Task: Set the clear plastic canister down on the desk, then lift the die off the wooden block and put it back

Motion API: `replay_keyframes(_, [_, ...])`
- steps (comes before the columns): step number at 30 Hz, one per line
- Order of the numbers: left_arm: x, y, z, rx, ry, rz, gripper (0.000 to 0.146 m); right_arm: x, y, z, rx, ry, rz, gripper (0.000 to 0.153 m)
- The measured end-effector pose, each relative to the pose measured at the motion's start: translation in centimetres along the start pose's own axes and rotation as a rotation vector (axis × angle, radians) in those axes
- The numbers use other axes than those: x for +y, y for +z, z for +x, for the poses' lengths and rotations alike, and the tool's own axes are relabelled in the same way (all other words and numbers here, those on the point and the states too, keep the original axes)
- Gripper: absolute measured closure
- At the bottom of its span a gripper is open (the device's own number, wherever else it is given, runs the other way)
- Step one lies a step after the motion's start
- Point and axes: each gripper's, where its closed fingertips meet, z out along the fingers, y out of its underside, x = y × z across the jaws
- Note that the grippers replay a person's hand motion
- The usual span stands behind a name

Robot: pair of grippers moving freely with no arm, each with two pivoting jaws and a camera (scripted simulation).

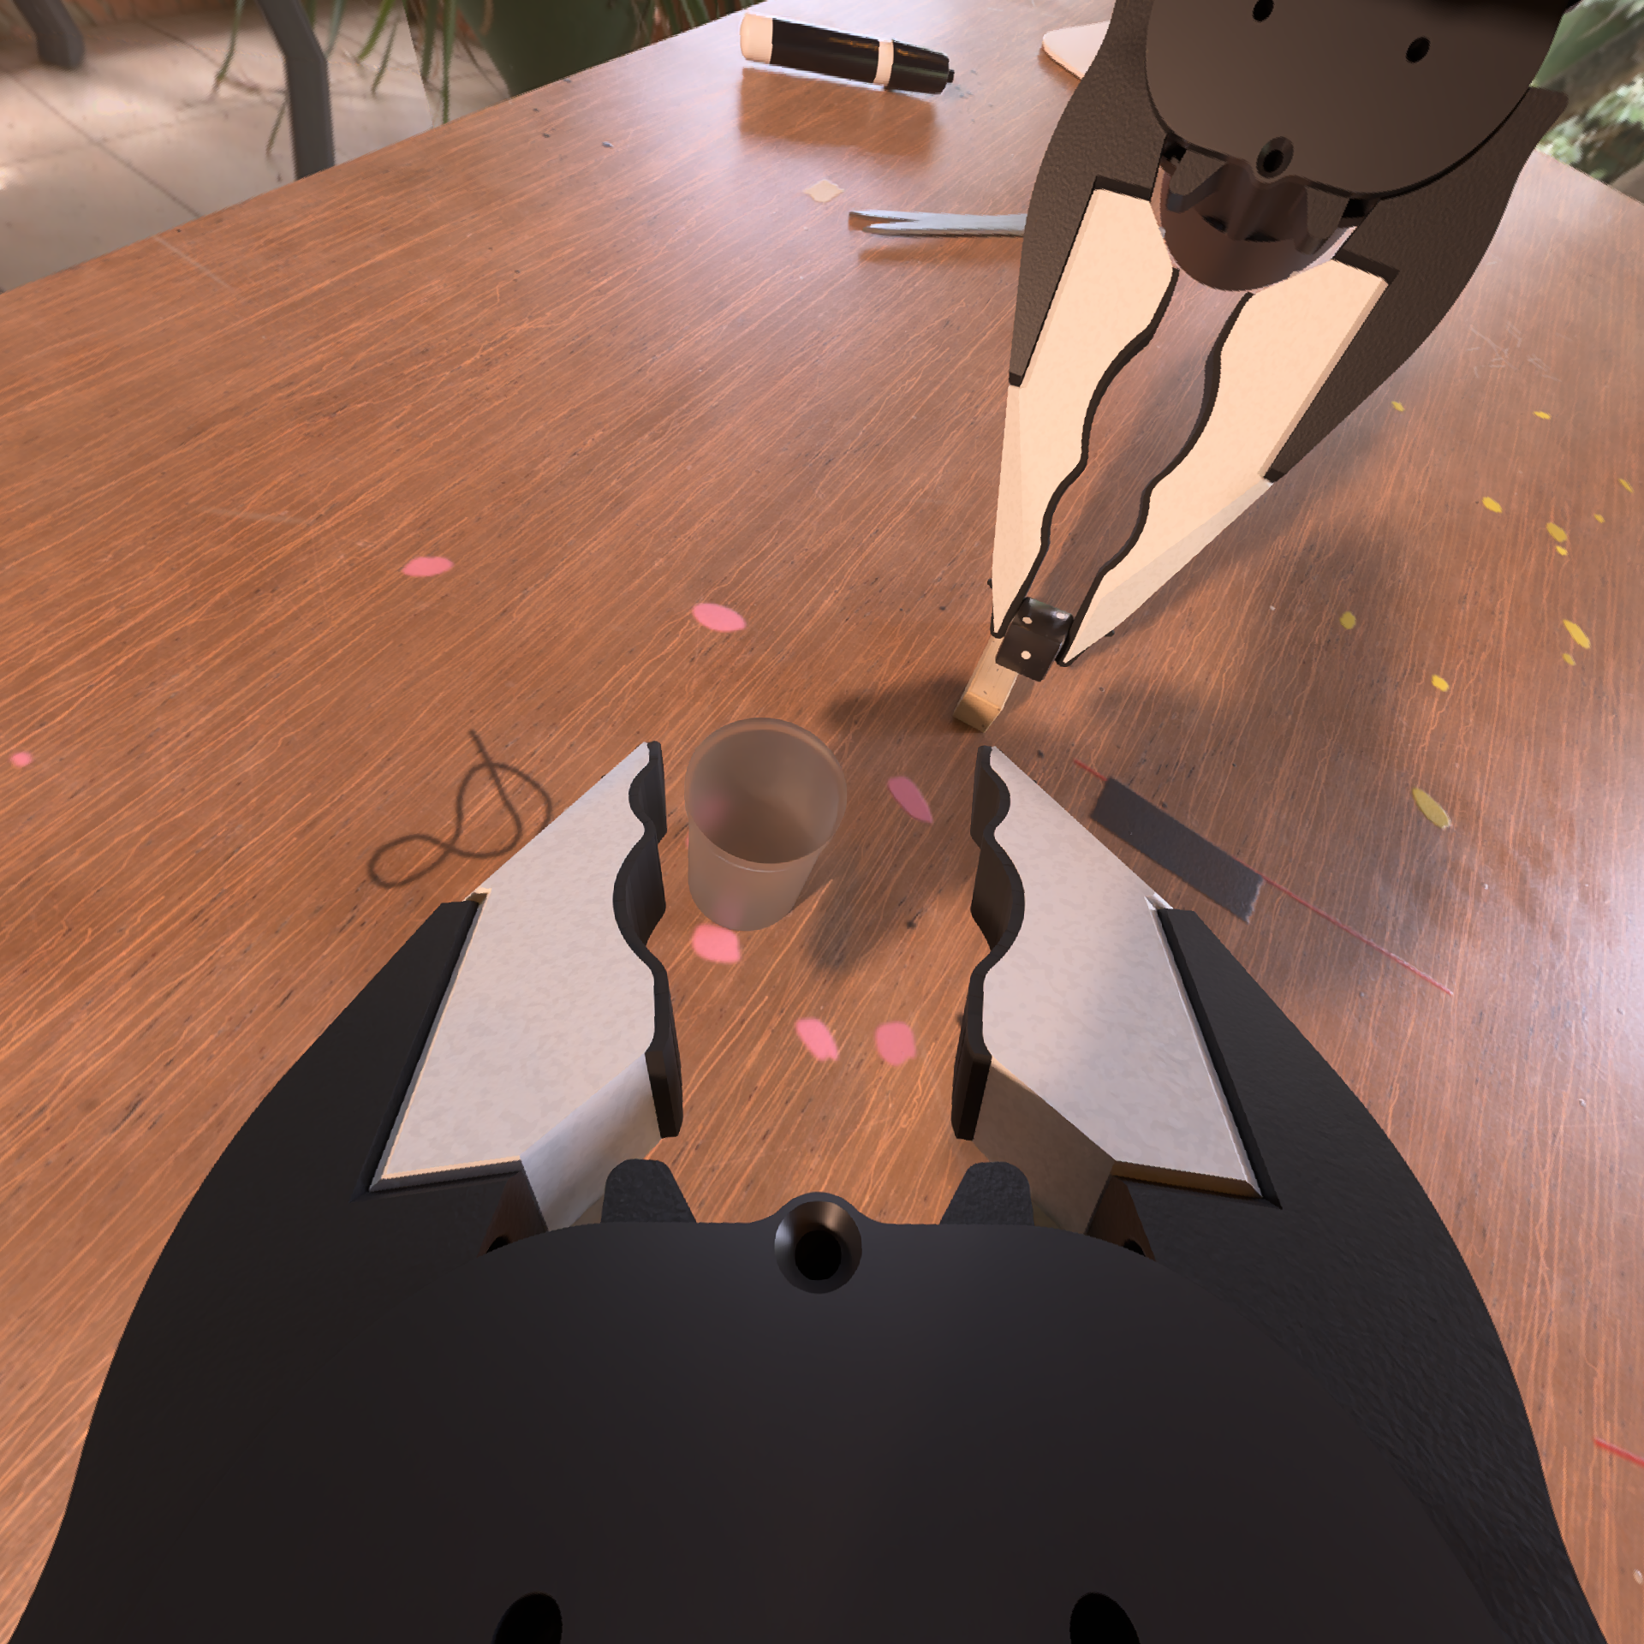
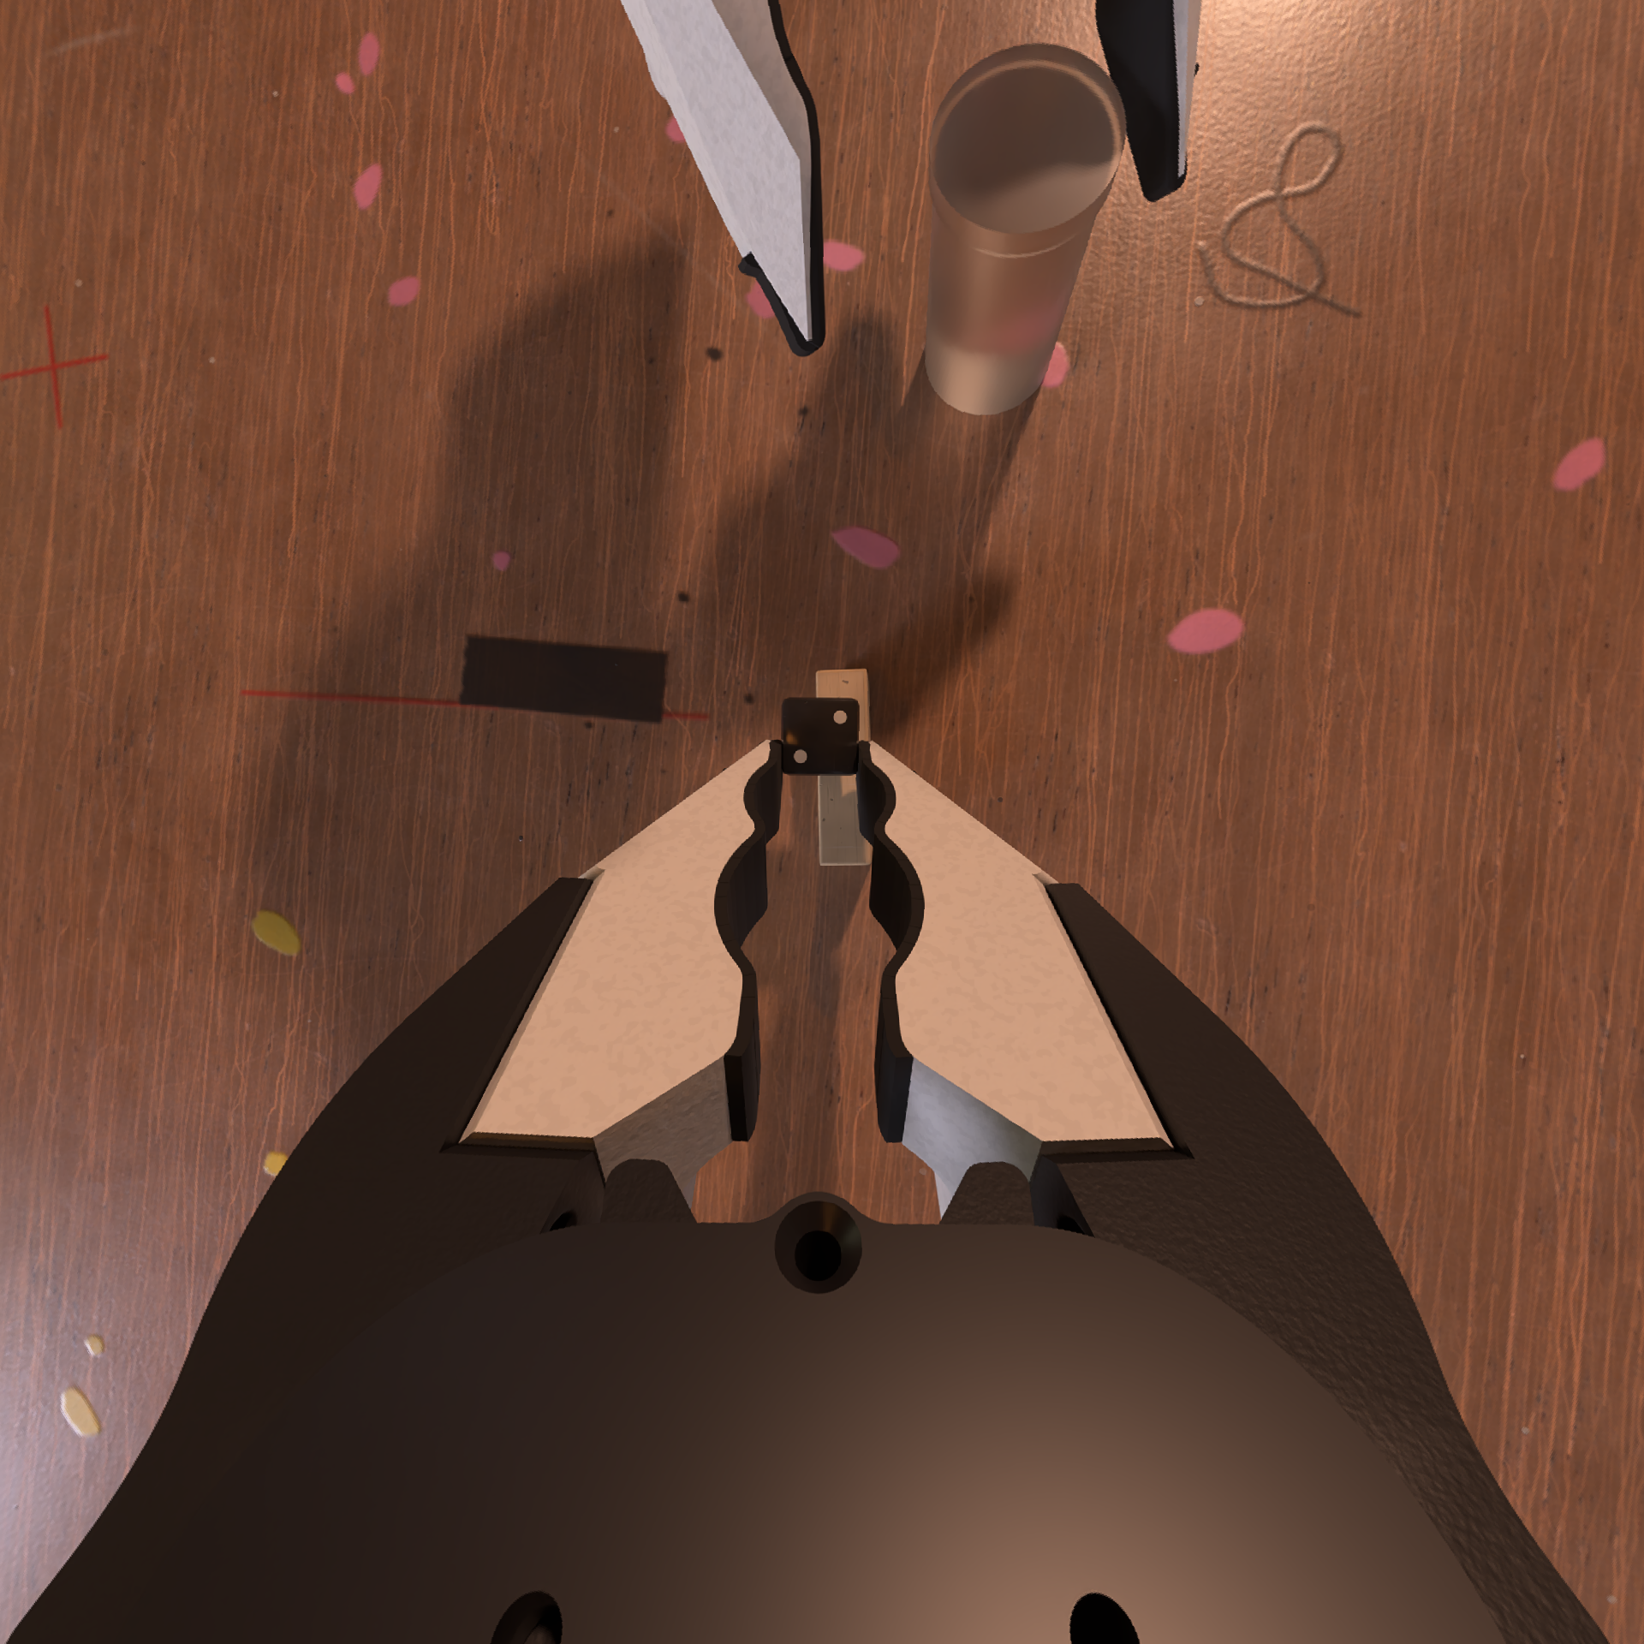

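The clear plastic canister (image 1: 765, 827) stands upright on the wooden desk (image 1: 356, 445), open end up. My left gripper (image 1: 818, 754) is open and empty, with its fingertips on either side of the canister's rim and not touching it. My right gripper (image 1: 1036, 654) is shut on the black die (image 1: 1032, 633), which has white pips, right over the small pale wooden block (image 1: 983, 698). In the right wrist view the gripper (image 2: 820, 752) pinches the die (image 2: 820, 731) at its fingertips above the block (image 2: 842, 827). I cannot tell whether die and block touch. The canister (image 2: 1014, 240) stands beyond.
A black marker (image 1: 845, 53) and a grey metal tool (image 1: 943, 222) lie at the far side. A dark tape strip (image 1: 1174, 858) and a thread loop (image 1: 463, 827) lie near the canister. Pink and yellow spots dot the desk. The desk edge runs along the far left.
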Motion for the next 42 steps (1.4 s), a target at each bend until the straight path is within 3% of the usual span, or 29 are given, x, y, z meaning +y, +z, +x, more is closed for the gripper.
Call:
replay_keyframes(7, [0.0, 0.0, 0.0, 0.001, -0.001, -0.001, 0.076, -0.8, -0.4, -0.6, -0.053, 0.017, 0.055, 0.137])
replay_keyframes(23, [0.1, 0.0, 0.0, 0.001, 0.000, -0.004, 0.076, 0.6, 0.3, 0.6, 0.063, 0.038, -0.095, 0.136])
replay_keyframes(41, [0.1, 0.0, 0.2, 0.004, 0.002, -0.009, 0.074, 0.1, 0.1, 0.3, -0.001, 0.078, -0.021, 0.136])
replay_keyframes(42, [0.1, 0.0, 0.2, 0.004, 0.003, -0.010, 0.074, 0.1, 0.1, 0.3, -0.005, 0.076, -0.019, 0.129])
